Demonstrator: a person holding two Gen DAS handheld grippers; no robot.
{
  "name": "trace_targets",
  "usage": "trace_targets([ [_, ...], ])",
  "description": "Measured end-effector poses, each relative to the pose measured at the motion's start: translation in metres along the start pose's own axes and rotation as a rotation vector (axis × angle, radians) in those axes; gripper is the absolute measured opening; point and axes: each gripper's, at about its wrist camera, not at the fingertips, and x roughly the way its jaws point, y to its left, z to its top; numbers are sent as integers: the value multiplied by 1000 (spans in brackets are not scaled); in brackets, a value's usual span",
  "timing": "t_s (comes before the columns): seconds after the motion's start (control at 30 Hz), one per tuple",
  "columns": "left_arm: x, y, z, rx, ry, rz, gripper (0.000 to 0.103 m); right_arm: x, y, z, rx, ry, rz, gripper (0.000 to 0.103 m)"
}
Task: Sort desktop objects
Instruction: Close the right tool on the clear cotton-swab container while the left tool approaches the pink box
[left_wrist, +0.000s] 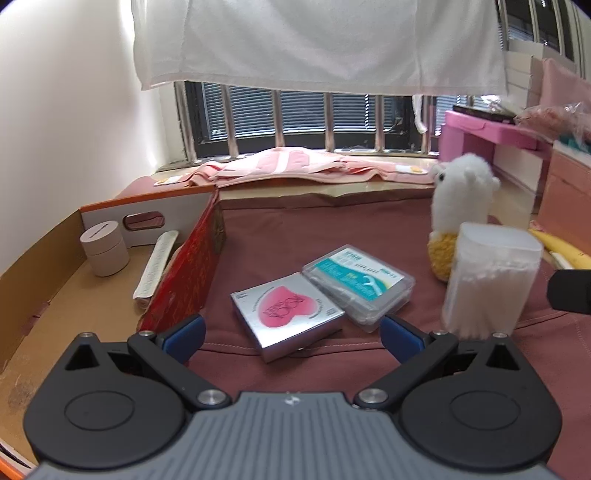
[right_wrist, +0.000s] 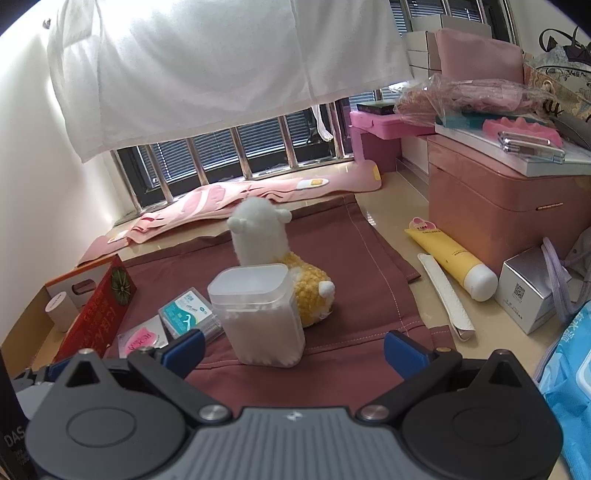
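Though both tongs hang spread and empty over the maroon cloth (left_wrist: 295, 229), each has a different thing straight ahead of it.

At far left the cardboard box (left_wrist: 55, 280) holds a round jar (left_wrist: 105, 253) and a flat white strip (left_wrist: 157, 264); just right of its red wall (left_wrist: 186, 277), the left tongs (left_wrist: 291, 334) stand wide, and the silver heart-print box (left_wrist: 286, 314) lies right between and just beyond their tips, one corner toward them, touching the floss-pick case (left_wrist: 358, 284) behind it. Further right, the cotton-swab tub (right_wrist: 258, 317) stands upright just ahead of the right tongs (right_wrist: 293, 349), slightly left of their centre line, with the plush alpaca (right_wrist: 273, 254) behind it. By my reading the left hand is nearer the flat boxes, the right hand nearer the tub. Whether sorting is early or nearly done, I cannot tell.
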Motion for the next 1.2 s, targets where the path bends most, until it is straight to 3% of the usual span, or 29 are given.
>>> trace_targets([
  [0.77,-6,30,-13,64,-23,40,103,6,18,1,-39,-12,21,103],
  [0.9,-13,27,-12,84,-29,-3,103,18,29,0,-106,-26,28,103],
  [1.2,-29,2,-18,204,-115,8,103,42,33,3,-181,-90,39,103],
])
